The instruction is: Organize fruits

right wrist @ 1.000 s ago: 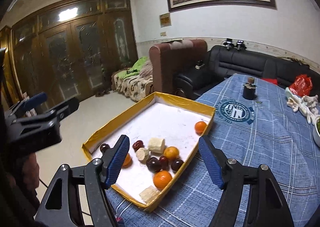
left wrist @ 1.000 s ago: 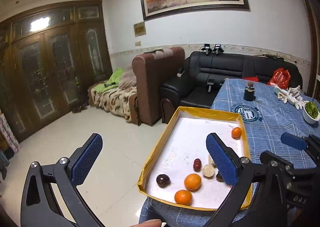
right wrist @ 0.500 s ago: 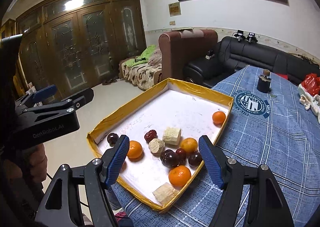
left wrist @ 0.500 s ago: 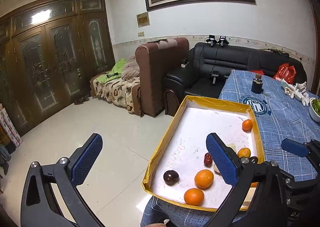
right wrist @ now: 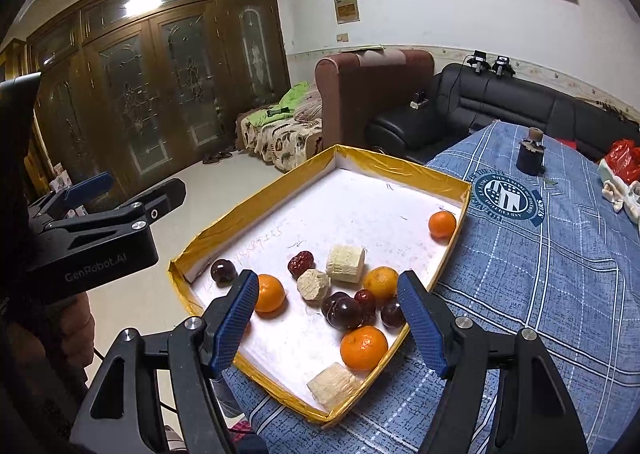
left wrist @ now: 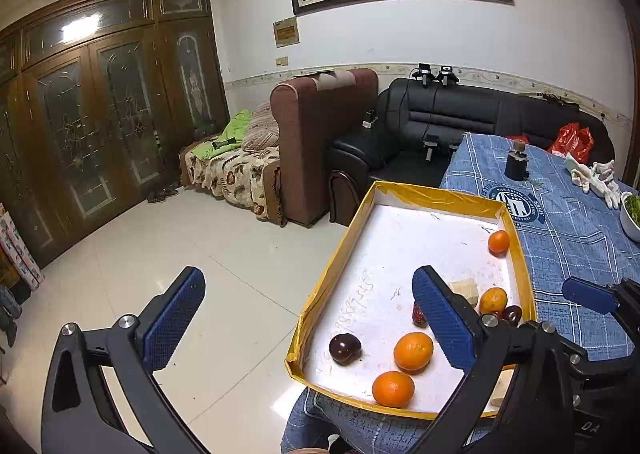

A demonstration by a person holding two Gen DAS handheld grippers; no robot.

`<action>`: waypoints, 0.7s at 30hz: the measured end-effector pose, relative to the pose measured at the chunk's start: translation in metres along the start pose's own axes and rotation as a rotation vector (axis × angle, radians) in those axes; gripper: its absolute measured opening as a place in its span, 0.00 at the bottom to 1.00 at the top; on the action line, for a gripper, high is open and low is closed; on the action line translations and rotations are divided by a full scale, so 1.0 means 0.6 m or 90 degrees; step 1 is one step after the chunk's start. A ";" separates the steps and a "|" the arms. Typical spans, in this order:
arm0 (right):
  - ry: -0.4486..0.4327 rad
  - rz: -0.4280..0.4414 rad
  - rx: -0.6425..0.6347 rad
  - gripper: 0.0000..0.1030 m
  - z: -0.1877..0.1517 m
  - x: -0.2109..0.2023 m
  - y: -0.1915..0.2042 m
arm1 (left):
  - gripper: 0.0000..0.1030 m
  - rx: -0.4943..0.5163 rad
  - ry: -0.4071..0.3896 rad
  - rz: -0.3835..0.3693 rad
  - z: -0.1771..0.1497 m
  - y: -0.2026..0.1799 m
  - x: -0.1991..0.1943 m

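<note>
Blue tablecloth (right wrist: 540,294), tray (right wrist: 400,170); both tools (left wrist: 308,314) (right wrist: 326,318) wide open, empty.

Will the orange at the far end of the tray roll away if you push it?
Probably. The orange looks round and sits alone on the tray's smooth white floor. The yellow wall beside it would likely stop it. Its peel looks firm, so a gentle squeeze should hold.

Your left gripper (left wrist: 308,312) & right gripper (right wrist: 326,320): black frames w/ silver screws, blue textured pads; "GenRobot.AI" printed on the left body.
</note>
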State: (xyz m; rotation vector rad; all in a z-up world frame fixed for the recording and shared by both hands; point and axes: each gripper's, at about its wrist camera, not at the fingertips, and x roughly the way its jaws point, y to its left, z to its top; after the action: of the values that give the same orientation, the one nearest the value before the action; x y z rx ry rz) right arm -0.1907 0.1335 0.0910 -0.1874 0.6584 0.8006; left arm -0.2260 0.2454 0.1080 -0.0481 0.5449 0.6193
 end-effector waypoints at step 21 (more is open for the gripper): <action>0.003 -0.006 0.011 0.71 0.000 0.005 0.000 | 1.00 0.004 0.018 -0.005 -0.014 -0.001 0.013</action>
State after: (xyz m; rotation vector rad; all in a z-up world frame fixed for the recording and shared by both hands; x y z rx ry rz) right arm -0.1890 0.1356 0.0891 -0.1764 0.6683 0.7848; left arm -0.2244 0.2477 0.0968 -0.0537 0.5740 0.6099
